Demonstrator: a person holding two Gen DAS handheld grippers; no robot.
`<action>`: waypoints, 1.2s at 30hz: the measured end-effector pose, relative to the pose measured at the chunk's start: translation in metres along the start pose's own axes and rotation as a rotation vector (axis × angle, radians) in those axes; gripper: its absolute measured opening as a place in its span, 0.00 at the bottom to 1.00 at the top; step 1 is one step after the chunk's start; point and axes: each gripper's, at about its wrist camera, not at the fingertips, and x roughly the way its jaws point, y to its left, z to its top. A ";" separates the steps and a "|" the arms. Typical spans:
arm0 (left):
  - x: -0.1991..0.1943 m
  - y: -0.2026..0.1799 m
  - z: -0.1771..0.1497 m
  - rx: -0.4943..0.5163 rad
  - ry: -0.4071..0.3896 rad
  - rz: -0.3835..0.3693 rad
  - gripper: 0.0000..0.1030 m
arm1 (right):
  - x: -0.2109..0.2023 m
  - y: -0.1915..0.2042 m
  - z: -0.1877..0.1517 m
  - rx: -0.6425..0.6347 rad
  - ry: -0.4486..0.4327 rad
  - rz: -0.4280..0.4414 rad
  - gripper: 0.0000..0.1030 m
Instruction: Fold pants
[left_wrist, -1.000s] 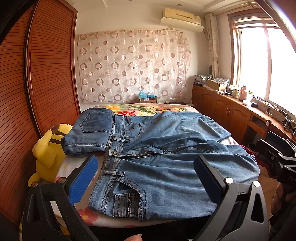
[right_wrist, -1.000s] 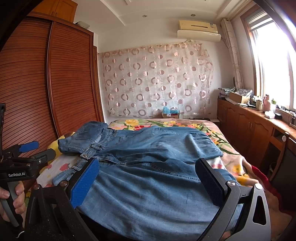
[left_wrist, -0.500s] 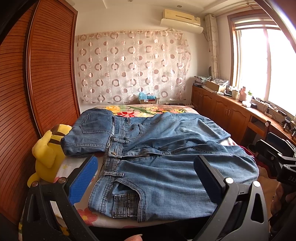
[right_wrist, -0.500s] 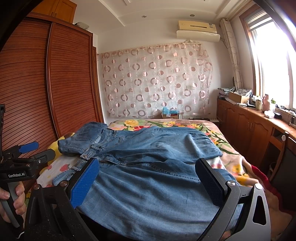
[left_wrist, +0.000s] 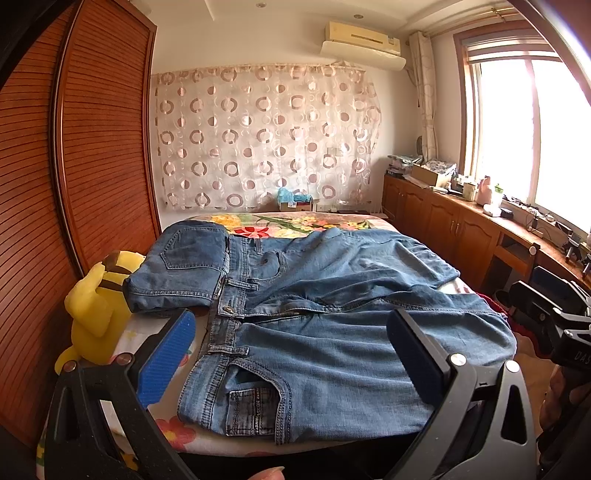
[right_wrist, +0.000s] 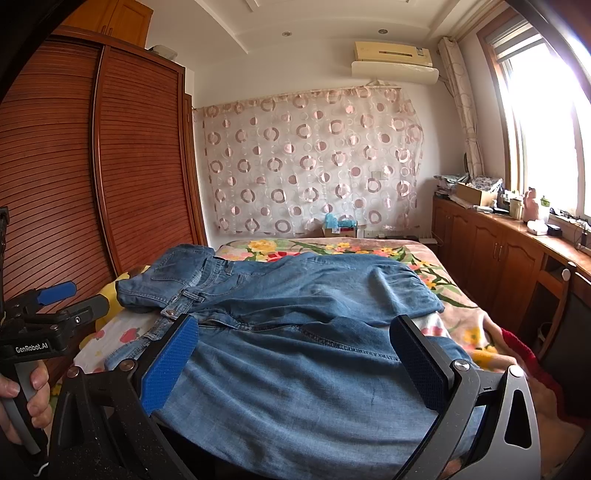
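Blue jeans lie spread across the floral bed, waistband to the left and legs running right. In the right wrist view the same jeans fill the near part of the bed. A second, folded pair of jeans rests at the far left beside the waistband. My left gripper hovers open at the near edge, over the waistband and front pocket. My right gripper hangs open above the near trouser leg. Neither holds cloth.
A yellow plush toy sits at the bed's left edge against the wooden wardrobe. Wooden cabinets with clutter run along the right wall under the window. A hand holds the left gripper's handle.
Hardly anything has moved; both grippers stay open over the jeans, with only a slight drift of the views.
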 end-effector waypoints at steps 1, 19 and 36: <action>0.000 0.000 -0.001 -0.001 0.000 -0.001 1.00 | 0.000 -0.001 0.000 0.002 0.001 0.001 1.00; -0.003 0.001 -0.001 -0.003 -0.007 -0.003 1.00 | 0.000 -0.002 0.000 0.003 -0.007 0.004 1.00; -0.004 0.000 0.012 -0.003 -0.010 -0.003 1.00 | -0.002 -0.002 -0.001 0.007 -0.011 0.004 1.00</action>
